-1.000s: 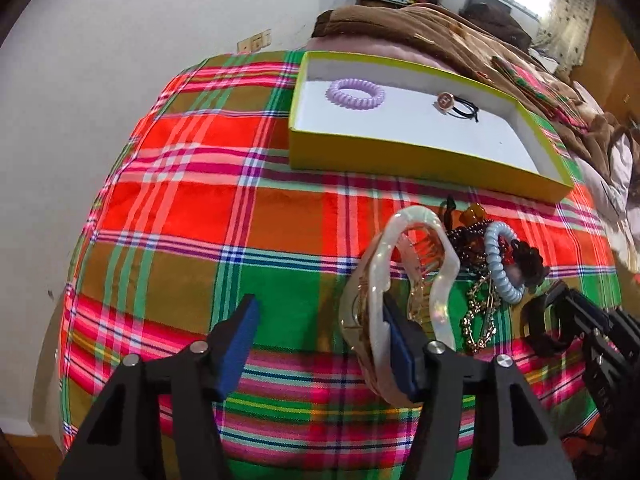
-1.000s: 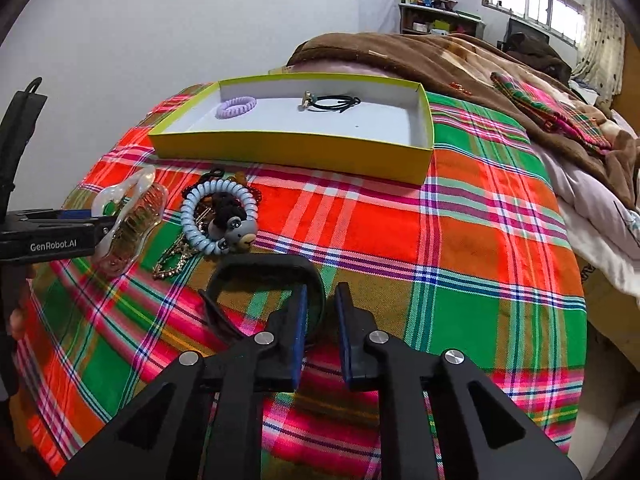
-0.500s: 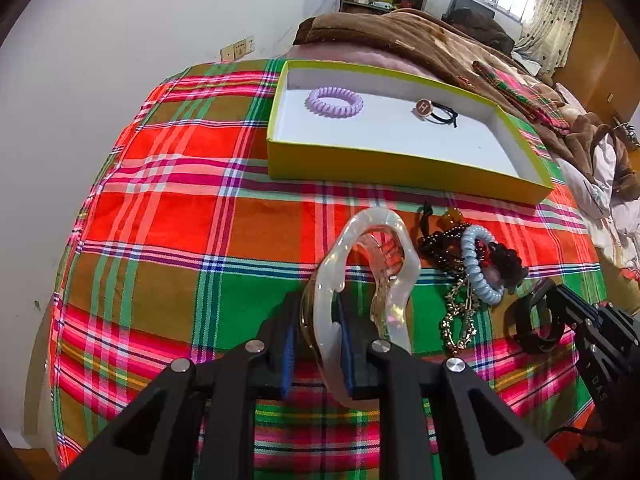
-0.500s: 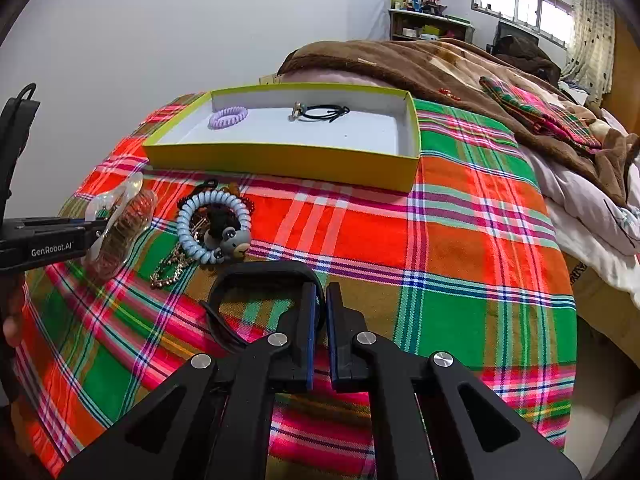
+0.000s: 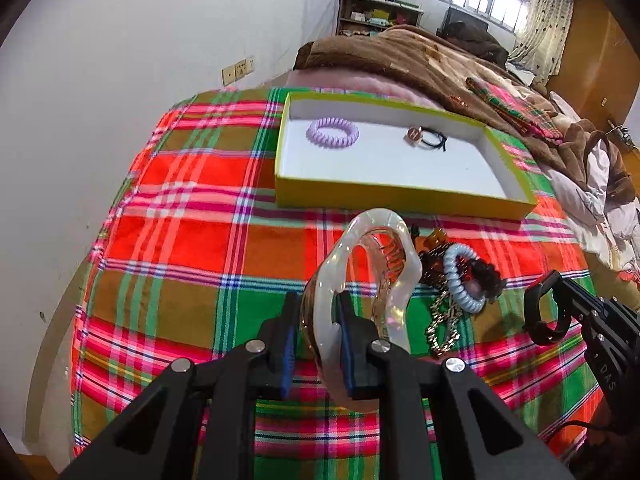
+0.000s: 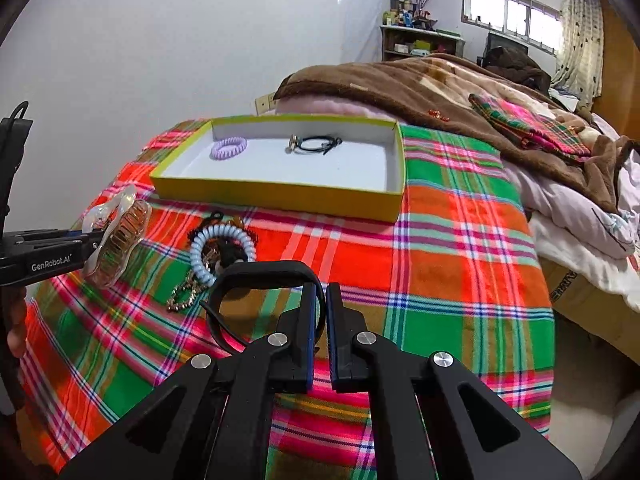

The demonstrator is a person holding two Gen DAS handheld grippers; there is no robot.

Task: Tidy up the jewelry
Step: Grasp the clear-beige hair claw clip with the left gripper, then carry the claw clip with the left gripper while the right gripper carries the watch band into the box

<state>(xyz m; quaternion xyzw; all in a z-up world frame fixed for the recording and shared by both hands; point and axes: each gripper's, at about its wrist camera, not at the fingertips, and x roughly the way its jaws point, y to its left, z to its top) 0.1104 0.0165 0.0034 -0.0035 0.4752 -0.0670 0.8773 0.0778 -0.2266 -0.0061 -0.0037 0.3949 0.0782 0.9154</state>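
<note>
My left gripper [image 5: 318, 320] is shut on a pearly translucent hair claw clip [image 5: 376, 272], which stands upright between the blue pads. The right wrist view shows that clip [image 6: 116, 240] held at the far left by the left gripper [image 6: 86, 246]. My right gripper [image 6: 325, 304] is shut on a black band [image 6: 256, 276], whose loop sticks out to the left of the fingers. Farther back lies a yellow box [image 5: 400, 196] holding a purple coil tie [image 5: 332, 133] and a black hair tie with a charm [image 5: 428, 138].
Between the grippers lies a small pile: a pale blue coil tie [image 5: 460, 284], a gold chain [image 5: 440, 328] and dark beads. All rest on a plaid cloth [image 5: 192, 240] over a bed. A brown blanket [image 6: 420, 80] lies behind, a white wall to the left.
The left jaws have closed from wide open onto the claw clip and turned it upright. The right jaws have closed fully on the black band and risen slightly.
</note>
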